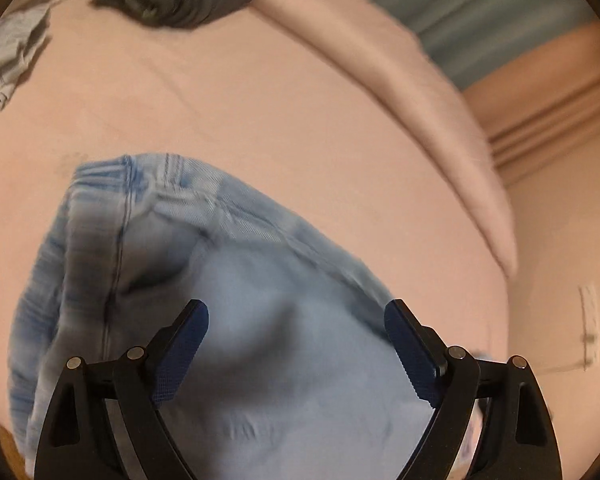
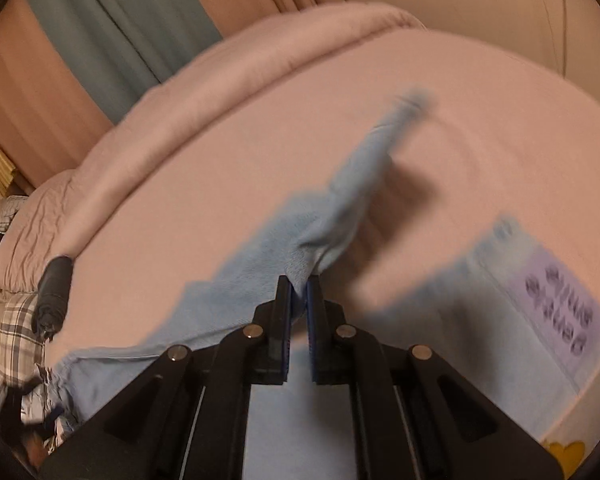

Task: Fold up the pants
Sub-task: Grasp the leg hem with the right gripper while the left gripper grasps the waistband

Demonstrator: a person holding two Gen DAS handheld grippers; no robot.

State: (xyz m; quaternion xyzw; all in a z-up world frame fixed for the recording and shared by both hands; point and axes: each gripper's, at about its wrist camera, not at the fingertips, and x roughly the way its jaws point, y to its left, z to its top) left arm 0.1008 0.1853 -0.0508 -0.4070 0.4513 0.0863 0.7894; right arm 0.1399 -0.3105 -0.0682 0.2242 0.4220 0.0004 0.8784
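Denim in a pale blue wash, the jeans [image 1: 204,280] lie bunched on the pink bed [image 1: 260,112]. Over them hangs the left gripper [image 1: 296,320], jaws spread wide with nothing pinched between them. Over at the right gripper [image 2: 299,292], the jaws are clamped tight on a fold of the jeans [image 2: 340,208], which trails away across the bed [image 2: 480,128].
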